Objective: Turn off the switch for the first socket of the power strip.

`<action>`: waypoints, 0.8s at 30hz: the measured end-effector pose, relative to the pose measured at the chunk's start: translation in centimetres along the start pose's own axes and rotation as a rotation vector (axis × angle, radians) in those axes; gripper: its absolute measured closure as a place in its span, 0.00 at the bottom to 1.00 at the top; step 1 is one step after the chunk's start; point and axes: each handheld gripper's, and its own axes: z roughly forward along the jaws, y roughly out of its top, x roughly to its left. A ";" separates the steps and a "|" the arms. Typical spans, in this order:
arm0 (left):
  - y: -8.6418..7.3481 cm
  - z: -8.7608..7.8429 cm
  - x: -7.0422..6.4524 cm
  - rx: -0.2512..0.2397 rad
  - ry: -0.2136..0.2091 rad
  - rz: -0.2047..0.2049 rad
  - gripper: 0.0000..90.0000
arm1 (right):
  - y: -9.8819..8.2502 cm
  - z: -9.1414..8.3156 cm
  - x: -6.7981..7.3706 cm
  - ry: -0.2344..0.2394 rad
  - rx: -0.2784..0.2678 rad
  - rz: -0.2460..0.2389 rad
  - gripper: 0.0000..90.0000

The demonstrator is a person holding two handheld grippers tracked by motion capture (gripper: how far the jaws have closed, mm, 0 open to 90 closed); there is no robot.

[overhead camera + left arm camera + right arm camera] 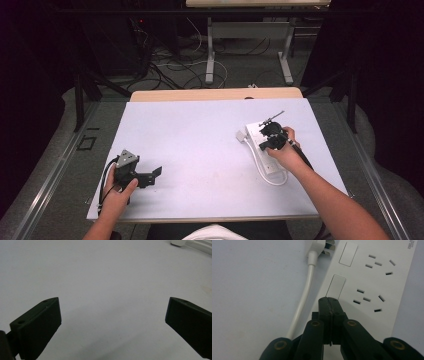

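White power strip (372,277) (black tongs (329,301)).

A pale lilac-white sheet (200,145) covers the surface, smooth and bare across its middle and left. At the far edge a strip of light wood (215,94) peeks out from under it. Beyond that, grey floor (240,70), and on it a tangle of black and white cables (170,65) sprawling left of centre. Two pale metal legs (210,55) of another table stand far back, its wooden top (257,3) just catching the light. Dark curtains (385,60) close in on the right and left. Near left, a metal rail (50,180) runs along the floor.
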 end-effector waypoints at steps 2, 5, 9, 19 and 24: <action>0.0 0.0 0.0 0.000 -0.001 0.000 0.00 | 0.0 0.0 0.0 -0.002 -0.004 0.002 1.00; 0.0 0.0 0.0 -0.001 -0.002 -0.008 0.00 | -0.1 0.0 -0.1 0.012 -0.010 -0.004 1.00; 0.0 0.0 0.0 0.000 0.001 0.000 0.00 | -0.1 0.0 -0.1 0.010 -0.015 -0.001 1.00; 0.0 0.1 0.1 0.005 -0.002 0.001 0.00 | -0.2 0.5 -0.2 0.021 -0.036 -0.003 1.00; 0.0 0.2 0.0 0.001 -0.004 -0.009 0.00 | -0.2 0.5 -0.1 0.017 -0.040 -0.002 1.00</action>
